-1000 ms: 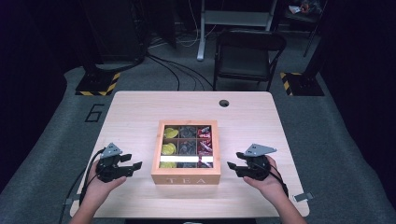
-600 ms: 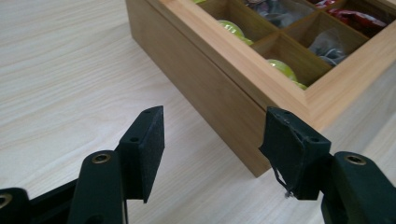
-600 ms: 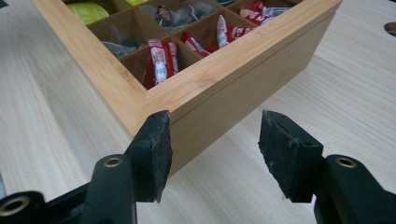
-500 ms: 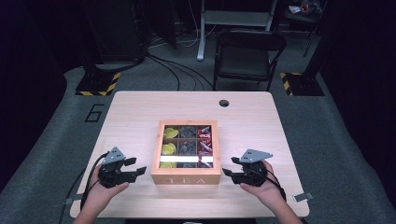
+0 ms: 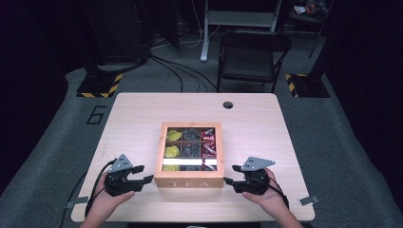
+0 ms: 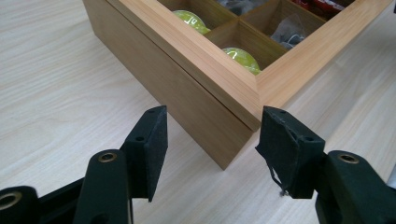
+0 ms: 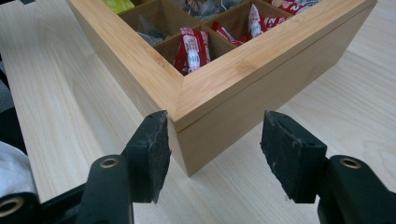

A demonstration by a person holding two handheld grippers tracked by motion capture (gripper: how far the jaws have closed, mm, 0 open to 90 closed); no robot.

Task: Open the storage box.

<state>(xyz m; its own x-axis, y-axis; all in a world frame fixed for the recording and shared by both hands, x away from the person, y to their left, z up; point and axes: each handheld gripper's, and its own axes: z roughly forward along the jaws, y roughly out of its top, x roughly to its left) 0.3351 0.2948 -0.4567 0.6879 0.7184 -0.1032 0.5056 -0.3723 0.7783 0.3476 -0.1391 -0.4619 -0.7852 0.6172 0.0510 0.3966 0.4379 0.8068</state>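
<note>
Left gripper (image 5: pixel 145 174) has slid toward the tea box (image 5: pixel 190 180), fingers narrowing.

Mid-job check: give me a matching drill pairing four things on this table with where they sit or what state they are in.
Things:
1. tea box
2. left gripper
3. right gripper
4. red packets

Places or states:
A. in the box column on the person's right
B. jaws open at the box's front left corner
C. mid-table, contents visible from above
D. jaws open at the box's front right corner

Pairs: 1-C, 2-B, 3-D, 4-A
</note>
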